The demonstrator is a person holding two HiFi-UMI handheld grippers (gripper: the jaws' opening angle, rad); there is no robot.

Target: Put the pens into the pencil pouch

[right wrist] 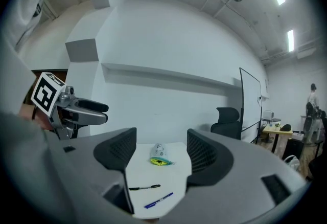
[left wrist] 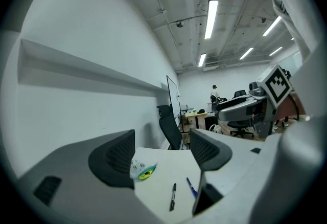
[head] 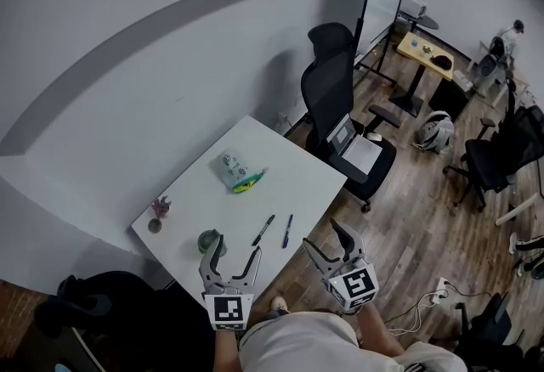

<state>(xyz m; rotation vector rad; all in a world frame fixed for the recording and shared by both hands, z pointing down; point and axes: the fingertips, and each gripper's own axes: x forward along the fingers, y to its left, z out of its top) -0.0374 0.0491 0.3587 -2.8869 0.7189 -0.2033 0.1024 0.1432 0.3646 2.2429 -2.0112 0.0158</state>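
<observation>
Left gripper (head: 234, 250) and right gripper (head: 323, 236) gape near black pen (head: 263, 230), blue pen (head: 287, 231).

Holds a gripper in each hand, low in front of the waist, the two side by side and a little apart. Points the left gripper (head: 234, 250) straight away from the body, with the left marker cube (head: 228, 311) turned up toward the head. Spreads its jaws wide, with nothing between the ribbed pads (left wrist: 120, 154). Angles the right gripper (head: 325, 236) slightly inward toward the left one, with the right marker cube (head: 360, 285) also facing up. Spreads those jaws wide as well, gripping nothing. Shows only a short stretch of each forearm behind the cubes in the head view.
</observation>
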